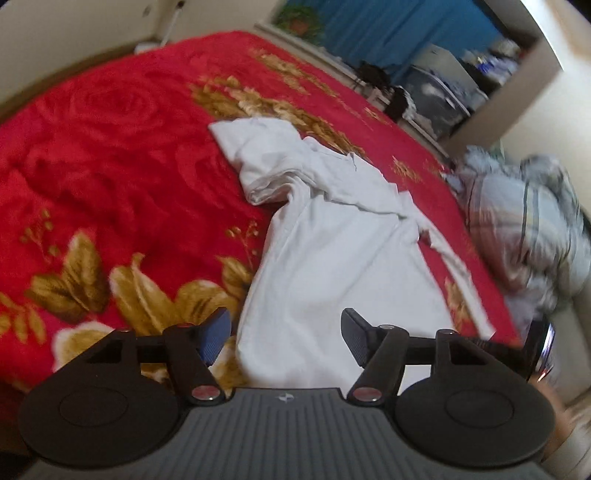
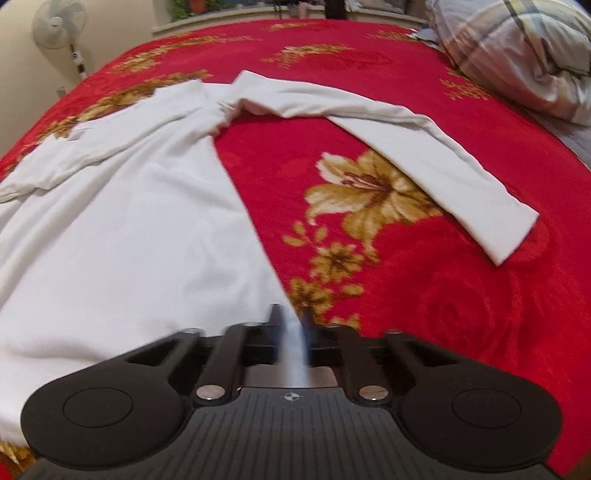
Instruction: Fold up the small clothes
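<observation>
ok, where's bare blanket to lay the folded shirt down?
Bare red blanket left of the white shirt, up to the wall. A smaller wedge between shirt body and outstretched sleeve. Crowded right: plaid bedding at the edge. Right hand-held gripper pinches the hem.

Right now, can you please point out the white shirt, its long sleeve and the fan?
white shirt (image 2: 122, 236): right wrist view, on the flat body panel.
long sleeve (image 2: 476, 199): right wrist view, on the forearm part near the cuff.
fan (image 2: 59, 24): right wrist view, on the round head.
</observation>
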